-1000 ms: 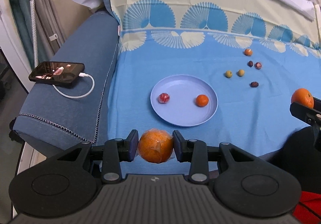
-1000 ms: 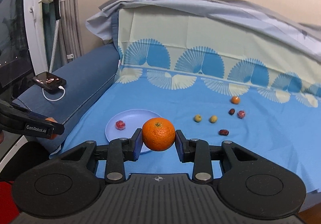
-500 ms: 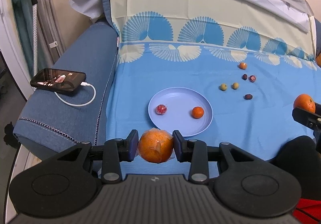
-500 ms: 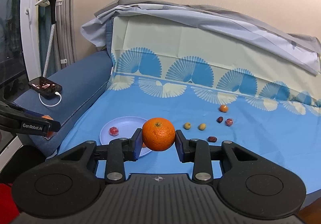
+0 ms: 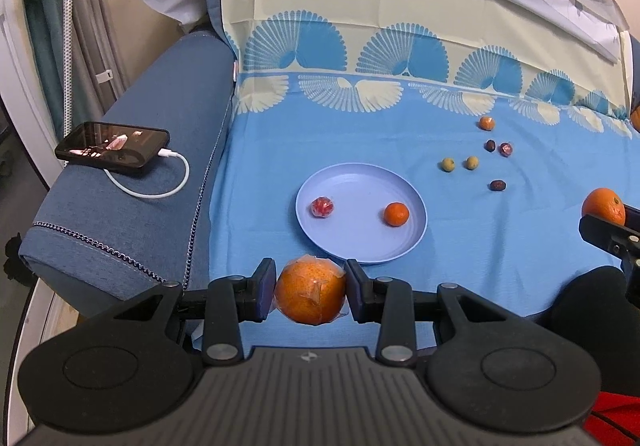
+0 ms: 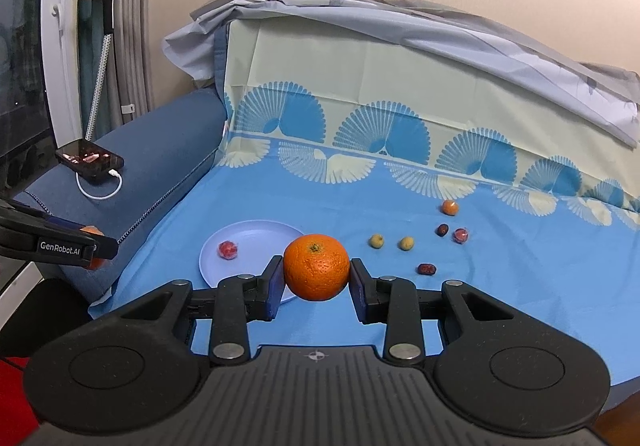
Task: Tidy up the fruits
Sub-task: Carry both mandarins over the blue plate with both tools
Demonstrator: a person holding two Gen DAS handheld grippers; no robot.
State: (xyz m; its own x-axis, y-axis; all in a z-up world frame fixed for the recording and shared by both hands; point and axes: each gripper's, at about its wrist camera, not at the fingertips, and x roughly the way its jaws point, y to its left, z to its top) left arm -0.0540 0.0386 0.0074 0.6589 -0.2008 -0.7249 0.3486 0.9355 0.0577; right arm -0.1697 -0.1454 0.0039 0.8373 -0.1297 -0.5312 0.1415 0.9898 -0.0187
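Note:
My left gripper (image 5: 311, 290) is shut on a plastic-wrapped orange (image 5: 310, 294), held above the near edge of the blue cloth. My right gripper (image 6: 316, 278) is shut on a bare orange (image 6: 317, 267); it also shows at the right edge of the left wrist view (image 5: 604, 206). A light blue plate (image 5: 360, 246) (image 6: 256, 230) holds a red wrapped fruit (image 5: 322, 207) and a small orange fruit (image 5: 396, 214). Several small fruits lie on the cloth to the right of the plate: two yellow-green ones (image 5: 447, 165), dark dates (image 5: 497, 185), a small orange one (image 5: 486, 123).
A phone (image 5: 112, 144) with a white cable lies on the blue sofa arm (image 5: 132, 206) at the left. The patterned sofa back (image 5: 400, 38) rises behind the cloth. A garment steamer stand (image 6: 106, 6) is at the far left.
Both grippers have pulled back and risen from the cloth, still holding their oranges. The plate and fruits look smaller and farther.

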